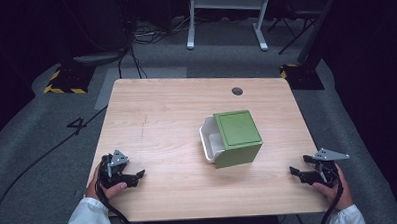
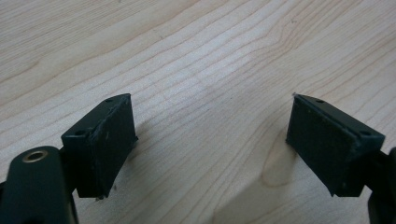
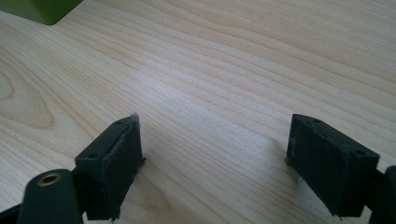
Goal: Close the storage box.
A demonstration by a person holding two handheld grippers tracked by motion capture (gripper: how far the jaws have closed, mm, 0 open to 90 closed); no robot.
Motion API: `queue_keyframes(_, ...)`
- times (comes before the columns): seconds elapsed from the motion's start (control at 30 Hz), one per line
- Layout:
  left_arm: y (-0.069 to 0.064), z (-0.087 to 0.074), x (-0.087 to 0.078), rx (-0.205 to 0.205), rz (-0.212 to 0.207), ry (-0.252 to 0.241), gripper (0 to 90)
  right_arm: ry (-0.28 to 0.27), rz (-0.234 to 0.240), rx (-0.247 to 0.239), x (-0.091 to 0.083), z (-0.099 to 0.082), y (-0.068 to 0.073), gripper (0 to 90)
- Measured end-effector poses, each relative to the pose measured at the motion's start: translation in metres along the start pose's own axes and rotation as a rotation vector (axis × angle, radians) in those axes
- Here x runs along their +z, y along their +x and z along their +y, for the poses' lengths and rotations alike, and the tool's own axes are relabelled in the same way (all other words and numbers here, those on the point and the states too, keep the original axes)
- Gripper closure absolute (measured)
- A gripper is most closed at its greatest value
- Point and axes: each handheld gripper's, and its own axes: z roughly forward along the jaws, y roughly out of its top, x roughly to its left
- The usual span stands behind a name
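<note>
Black jaws of the left claw [image 1: 136,175] stand wide apart and hold nothing; the claw rests low over the near left part of the tabletop [image 1: 161,118], gripped by the person's left hand [image 1: 105,188], with a white sleeve [image 1: 87,220] behind it. In the left gripper view, the left claw [image 2: 212,135] shows both pads facing each other across bare light wood grain, with the pad tips at or just above the surface; contact cannot be confirmed.

Ahead of the left claw and to its right, well apart from it, sits the green box [image 1: 238,137], a cube-shaped housing with a recessed square panel on top. A white drawer [image 1: 209,139] protrudes from the side of the box that faces the left claw, partly pulled out. Beyond the box, near the far edge, is a dark round cable hole [image 1: 237,91].

The right claw [image 1: 297,171] lies at the near right edge of the tabletop, held by the right hand [image 1: 334,187]; its jaws point toward the left claw and are spread, gripping nothing. A grey three-cornered plate [image 1: 331,155] sits on top of it. The green box is ahead of this claw and to its left, well apart. In the right gripper view, the right claw [image 3: 212,154] has both pads separated over bare wood, and a corner of the green box [image 3: 39,8] appears at the upper left, far from the pads.
</note>
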Motion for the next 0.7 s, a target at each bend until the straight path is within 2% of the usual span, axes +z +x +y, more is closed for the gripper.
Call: queue_keyframes(0.7,0.0011,0.0014,0.0009,0.008,0.004,0.005,14.5,0.000,0.000,0.000,0.0000,0.0000,0.0000,17.9)
